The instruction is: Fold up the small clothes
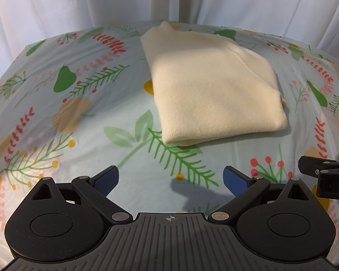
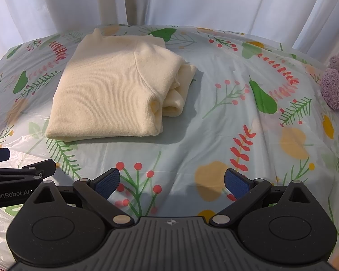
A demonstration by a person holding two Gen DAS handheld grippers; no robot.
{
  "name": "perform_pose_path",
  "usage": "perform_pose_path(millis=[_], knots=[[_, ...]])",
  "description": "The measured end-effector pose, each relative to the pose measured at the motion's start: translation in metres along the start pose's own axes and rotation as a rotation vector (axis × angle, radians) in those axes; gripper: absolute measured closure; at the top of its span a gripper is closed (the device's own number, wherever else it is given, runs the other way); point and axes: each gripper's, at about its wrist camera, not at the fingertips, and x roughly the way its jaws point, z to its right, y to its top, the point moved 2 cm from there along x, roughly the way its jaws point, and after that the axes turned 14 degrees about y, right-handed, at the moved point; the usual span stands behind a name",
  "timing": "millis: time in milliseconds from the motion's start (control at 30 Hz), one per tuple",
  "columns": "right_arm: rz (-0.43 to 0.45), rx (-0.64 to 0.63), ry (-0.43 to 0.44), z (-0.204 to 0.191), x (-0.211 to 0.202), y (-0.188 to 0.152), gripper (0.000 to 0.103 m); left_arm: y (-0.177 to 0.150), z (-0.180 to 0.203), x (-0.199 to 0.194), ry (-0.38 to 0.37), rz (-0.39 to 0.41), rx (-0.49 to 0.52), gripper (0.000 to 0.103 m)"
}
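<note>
Step in hand: the cream sweater (image 1: pixel 214 85) is lying already folded into a thick rectangle, so by my judgement this garment's fold is finishing and both tools are hovering clear of it.
Left tool (image 1: pixel 170 180): its blue pads are standing wide apart, gripping nothing, sitting above the floral tablecloth (image 1: pixel 79 124) just short of the sweater's near edge.
Right tool (image 2: pixel 171 181): its jaws are likewise spread open and empty, hanging over bare cloth, nearer the sweater's right side.
Sweater position: it is resting on the bench, toward the far middle, apart from both tools.
Long axis: it is running from the near edge away toward the white curtain (image 2: pixel 169 0).
Pointing: the smooth folded edge is facing the tools; the layered open ends (image 2: pixel 171 99) are showing on its right.
Next move: likely tidying those loose right-hand layers, or reaching for the purple fuzzy item (image 2: pixel 337 83) lying far right.
</note>
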Motion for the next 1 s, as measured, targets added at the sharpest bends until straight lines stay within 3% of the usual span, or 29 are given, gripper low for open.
perform_pose_path(millis=[1000], knots=[[0.001, 0.006, -0.011, 0.0008, 0.0001, -0.0015, 0.004, -0.0008, 0.0, 0.0029, 0.008, -0.02, 0.007, 0.002]])
